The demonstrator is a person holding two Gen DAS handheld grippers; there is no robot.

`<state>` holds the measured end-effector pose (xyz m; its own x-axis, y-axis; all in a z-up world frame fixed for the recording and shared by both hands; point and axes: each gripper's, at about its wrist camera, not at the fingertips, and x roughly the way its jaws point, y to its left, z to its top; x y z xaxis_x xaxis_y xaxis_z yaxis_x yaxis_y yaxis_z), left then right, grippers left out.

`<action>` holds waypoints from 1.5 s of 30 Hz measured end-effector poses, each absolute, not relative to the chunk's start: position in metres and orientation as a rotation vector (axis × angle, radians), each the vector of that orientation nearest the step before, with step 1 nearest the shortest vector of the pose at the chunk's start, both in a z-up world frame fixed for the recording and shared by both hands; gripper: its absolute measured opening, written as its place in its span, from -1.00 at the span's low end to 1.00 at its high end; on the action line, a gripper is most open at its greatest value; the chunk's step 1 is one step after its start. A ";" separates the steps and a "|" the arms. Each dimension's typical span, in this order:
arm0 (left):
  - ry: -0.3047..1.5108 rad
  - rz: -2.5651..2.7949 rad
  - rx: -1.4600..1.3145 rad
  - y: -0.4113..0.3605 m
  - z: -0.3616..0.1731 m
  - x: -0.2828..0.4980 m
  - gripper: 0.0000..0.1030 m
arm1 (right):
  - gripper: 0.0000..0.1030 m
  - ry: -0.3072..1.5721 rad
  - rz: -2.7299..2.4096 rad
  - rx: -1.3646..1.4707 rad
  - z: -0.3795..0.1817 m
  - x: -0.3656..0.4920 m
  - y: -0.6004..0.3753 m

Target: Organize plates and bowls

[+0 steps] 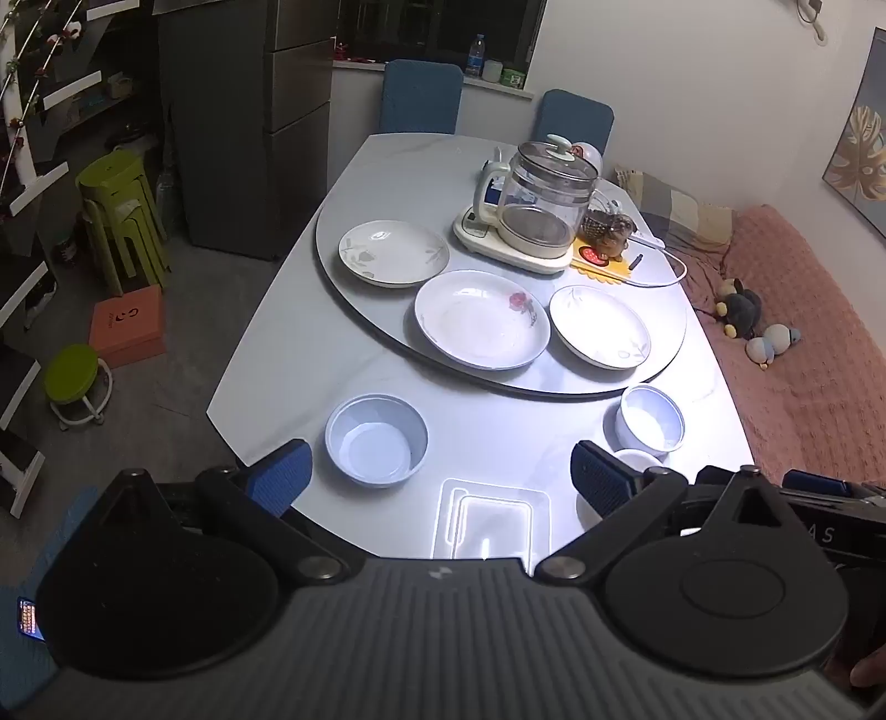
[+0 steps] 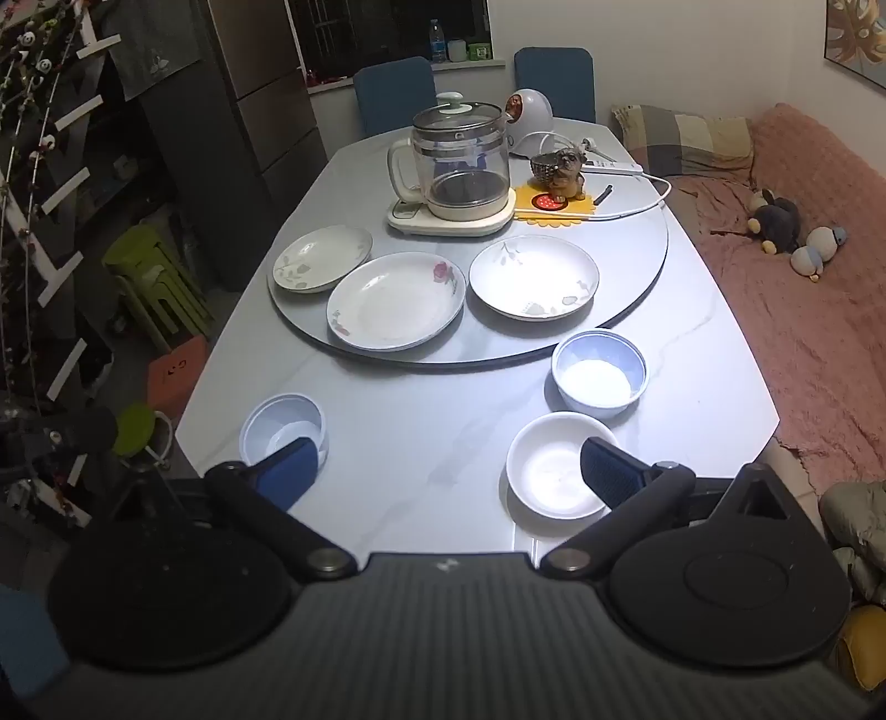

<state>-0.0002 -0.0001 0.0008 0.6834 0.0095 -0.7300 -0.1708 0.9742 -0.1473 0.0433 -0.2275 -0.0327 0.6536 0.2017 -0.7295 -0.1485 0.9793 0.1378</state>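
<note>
My view, dim evening dining room: pale marble-look table (image 2: pixel 454 443) fills centre. Two blue chairs (image 2: pixel 394 94) at 12 o'clock under dark window (image 2: pixel 387 27). Tall grey cabinet (image 1: pixel 243 127) at 10. Green stools (image 1: pixel 119 216) at 9 on grey floor. Pink-covered sofa (image 2: pixel 803 310) at 3, white wall (image 1: pixel 692 83) behind.

Both wrist views overlook the table (image 1: pixel 277 354) lengthwise.

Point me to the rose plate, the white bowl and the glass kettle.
rose plate (image 2: pixel 396 302), right wrist view, centre of its well.
white bowl (image 2: pixel 545 471), right wrist view, inside bottom.
glass kettle (image 2: pixel 462 160), right wrist view, glass body.
</note>
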 end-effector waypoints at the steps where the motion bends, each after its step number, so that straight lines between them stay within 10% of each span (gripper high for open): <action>1: 0.812 0.102 -0.208 0.000 0.001 0.000 0.96 | 1.00 0.831 0.197 0.068 -0.033 0.044 -0.228; 45: 0.790 0.116 -0.173 -0.019 0.007 0.000 0.96 | 1.00 0.838 0.197 0.070 -0.037 0.056 -0.241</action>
